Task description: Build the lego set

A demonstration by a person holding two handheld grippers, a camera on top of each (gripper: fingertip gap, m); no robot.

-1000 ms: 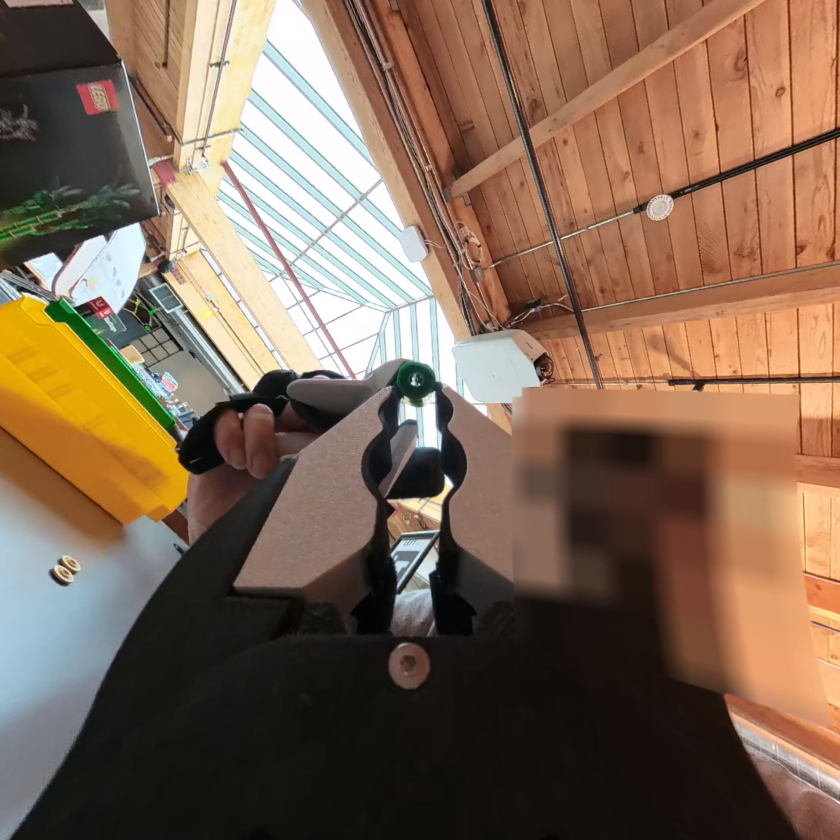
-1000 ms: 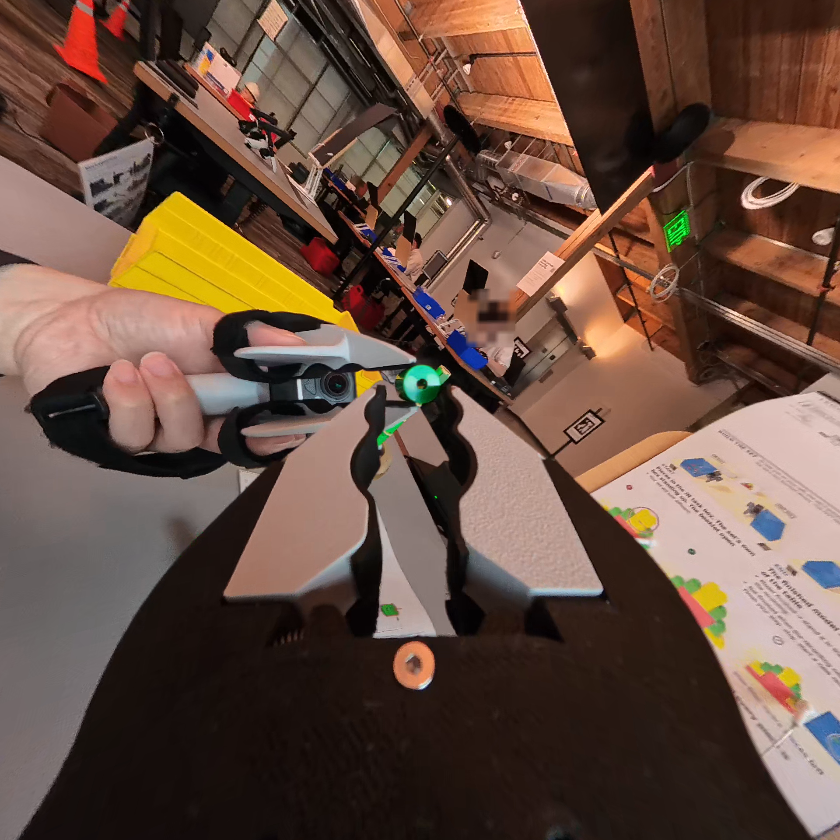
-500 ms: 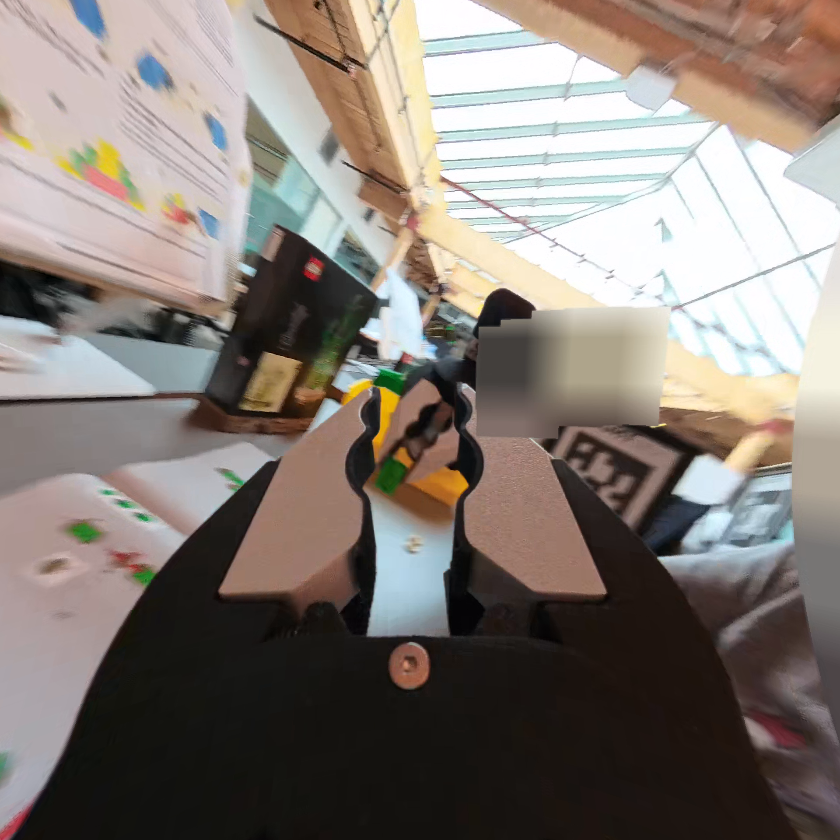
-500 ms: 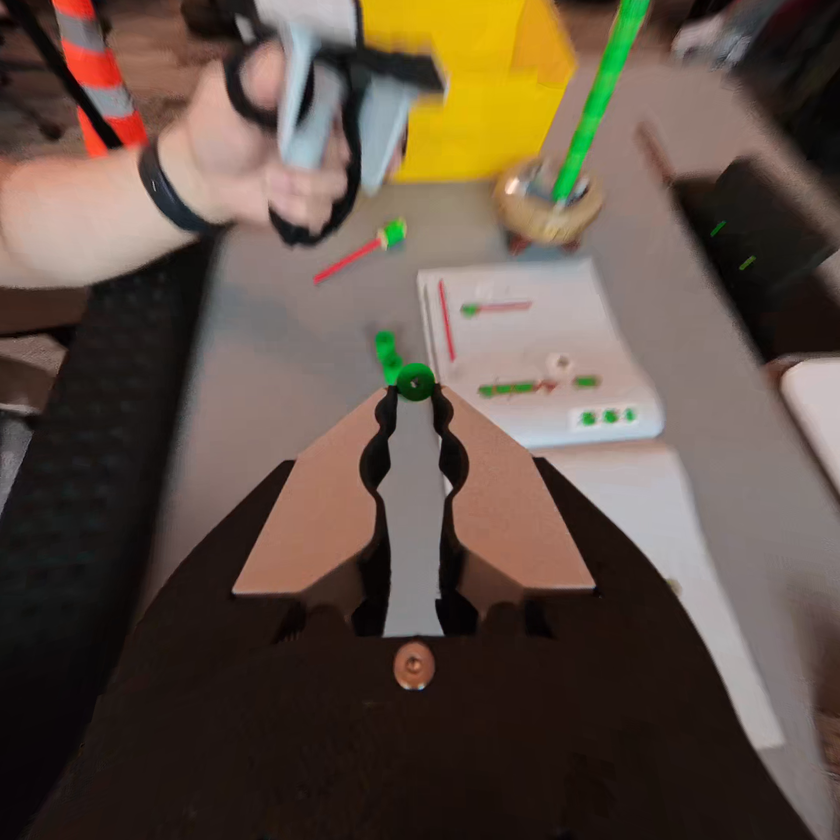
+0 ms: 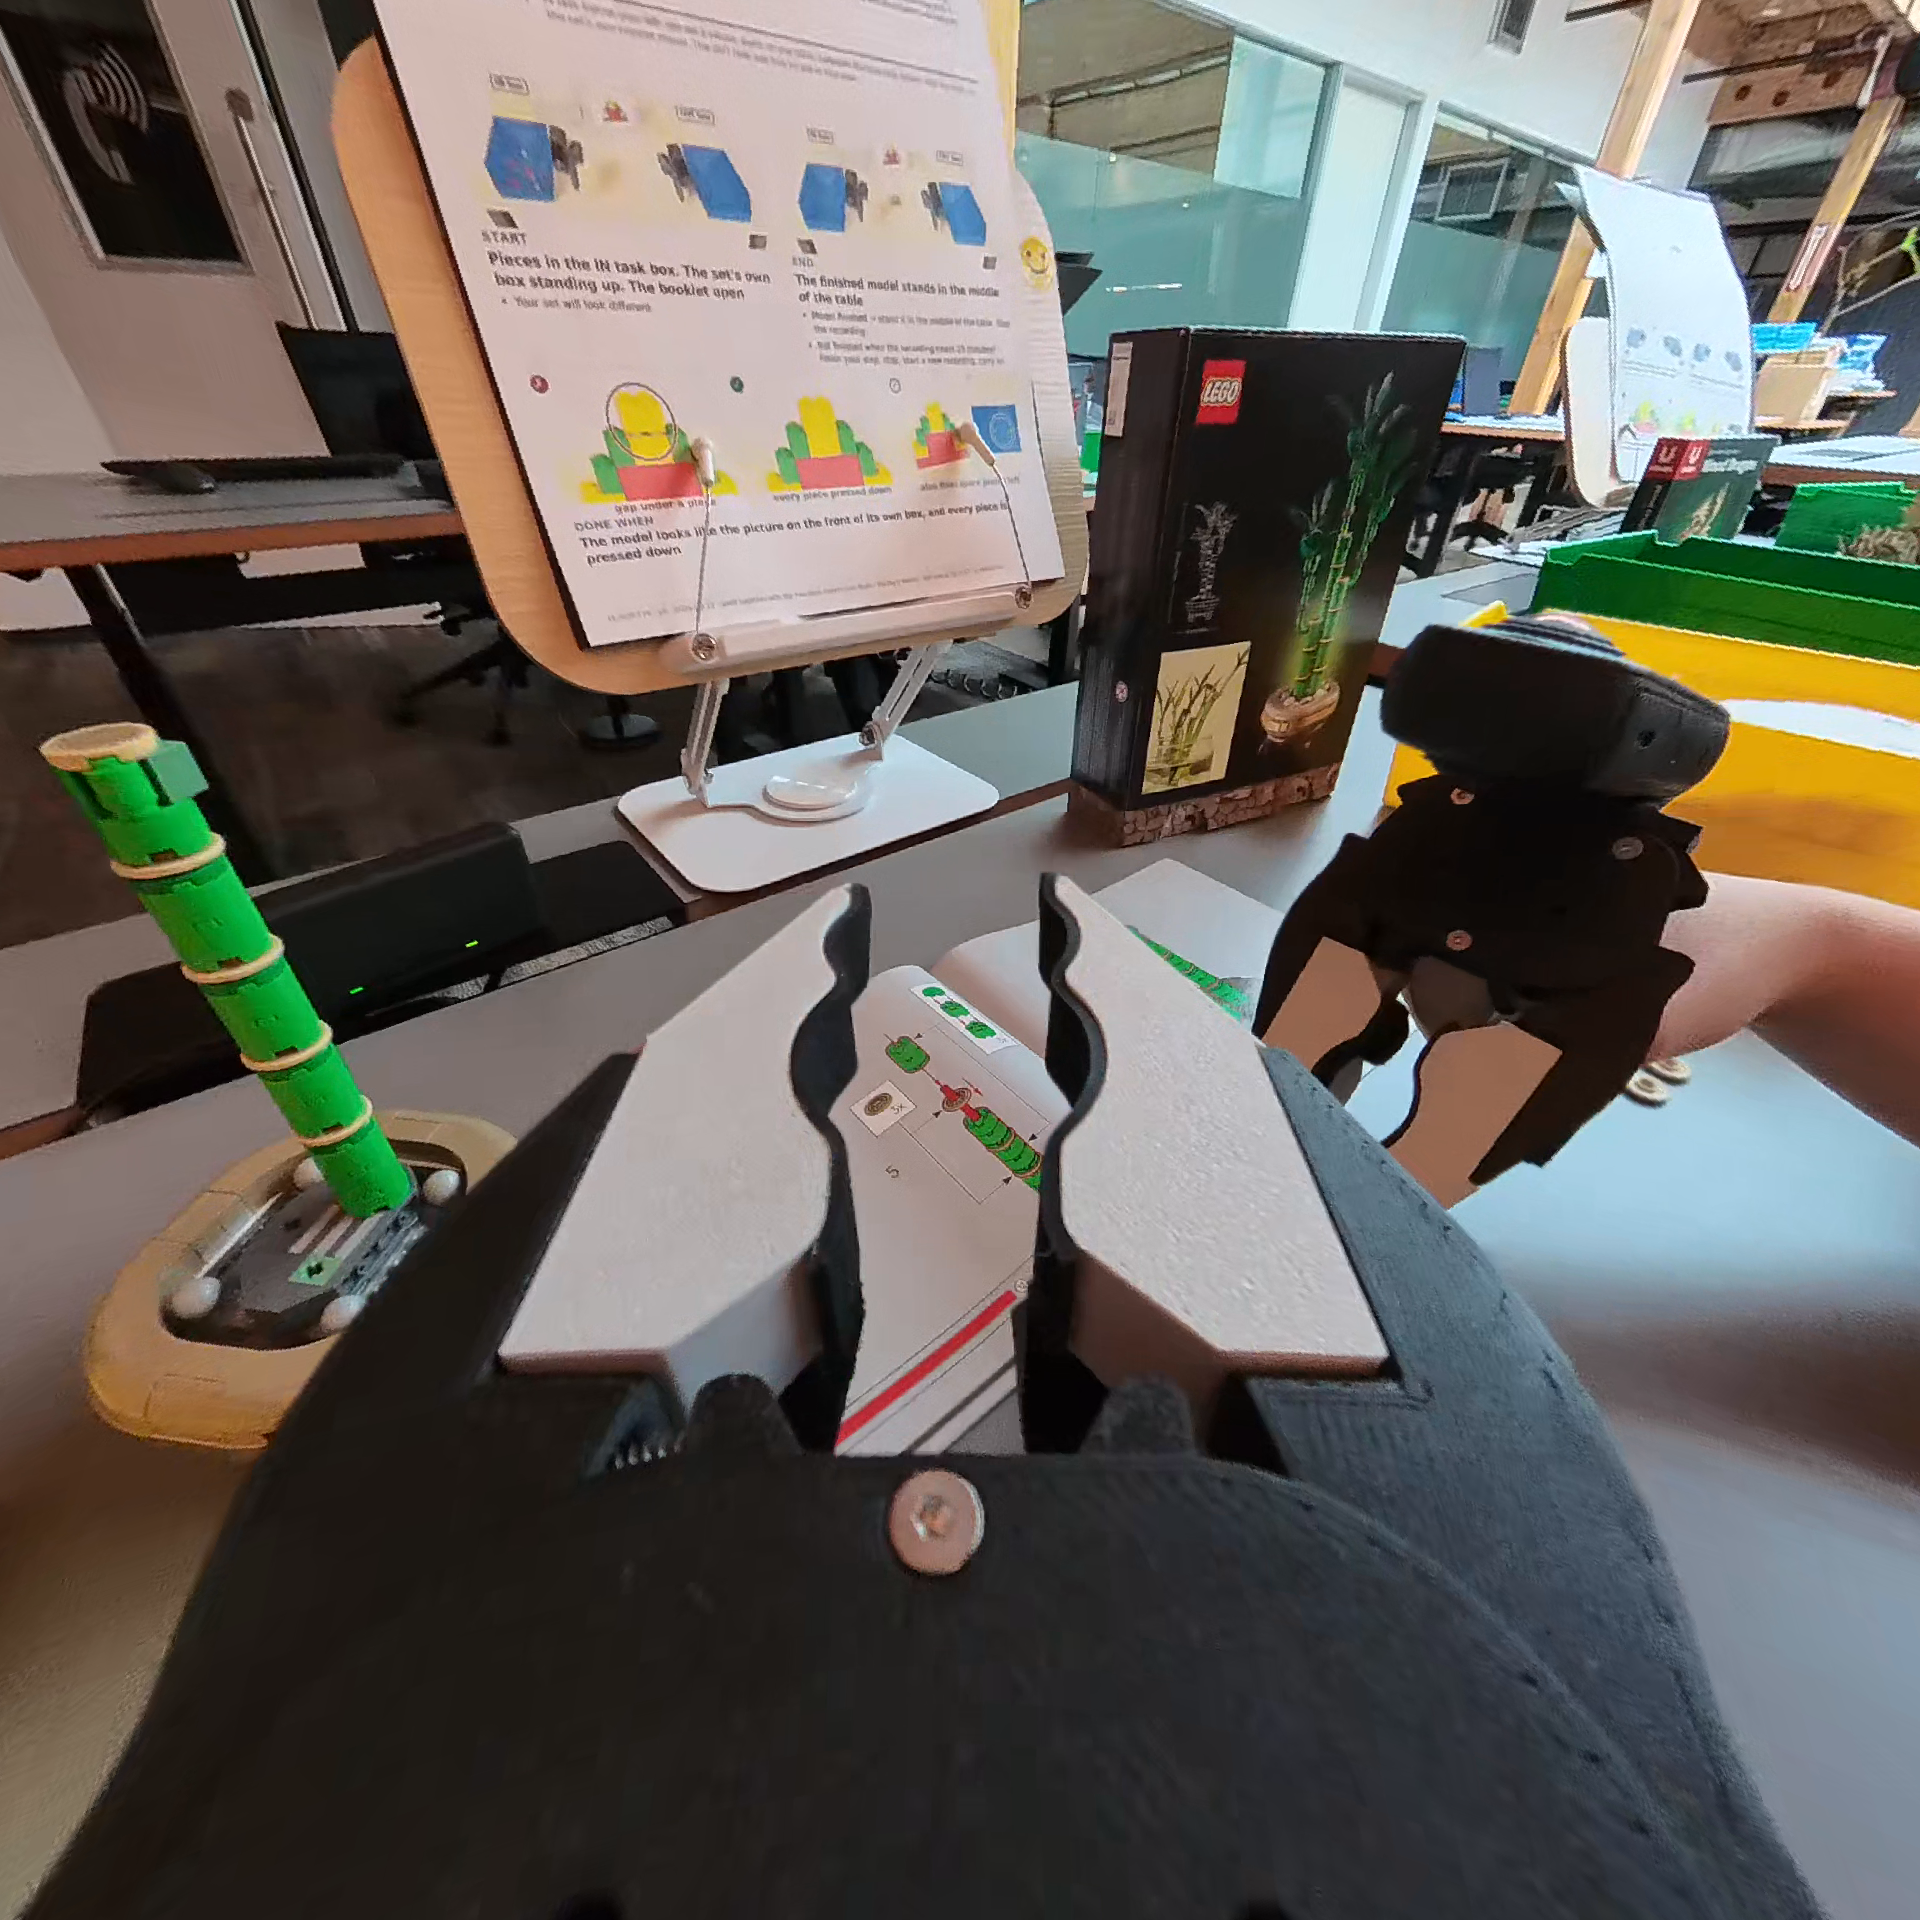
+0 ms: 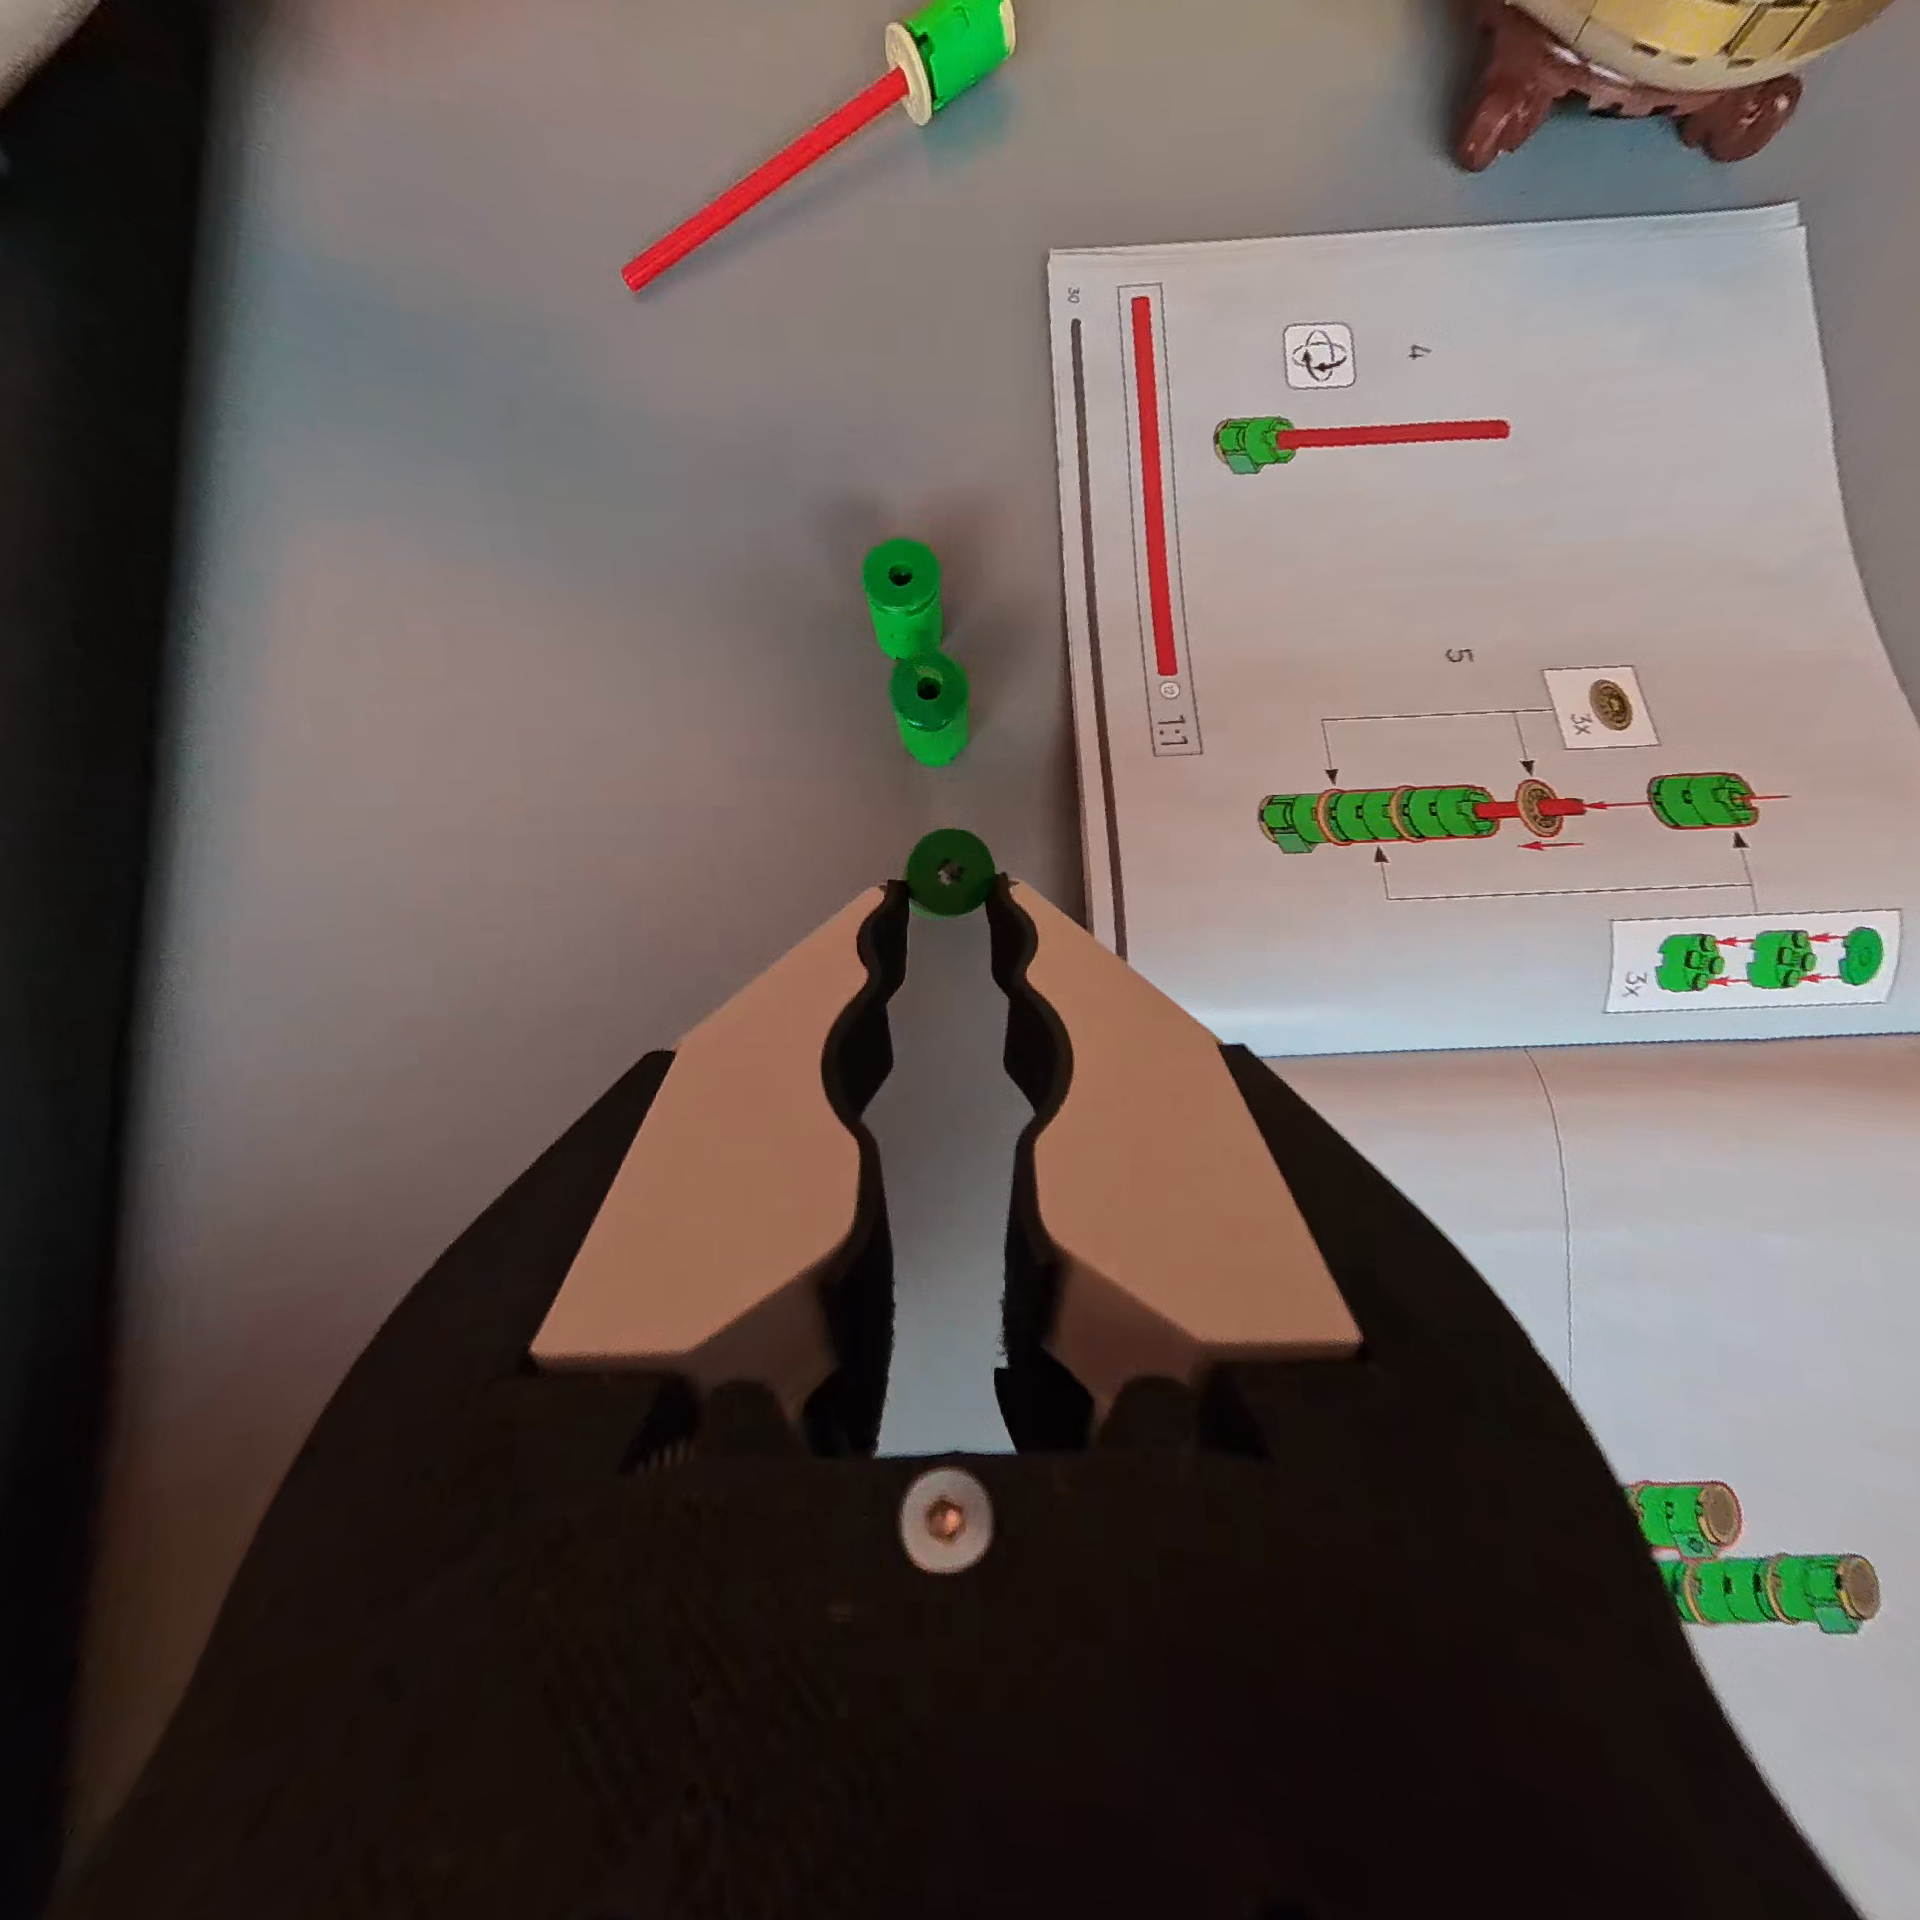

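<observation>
My right gripper is shut on a small green round piece, pinched at the fingertips just above the grey table. Two green cylinder stacks stand ahead of it. A red axle with a green end piece lies farther off. My left gripper is open and empty over the open instruction booklet. The green bamboo stalk stands tilted in its tan base at the left. The right gripper also shows in the left wrist view, pointing down.
The booklet lies right of the right gripper, with the model's brown foot beyond it. A paper stand, the set's black box, a yellow bin, a green bin and a black device line the far side. My right fingertips sit around 15 centimetres from my left ones. My left gripper's tips are some 30 centimetres from the black device.
Both grippers swung down from a raised pose to the table. The left let go of the green round piece and opened wider; the right closed on it and kept it.
</observation>
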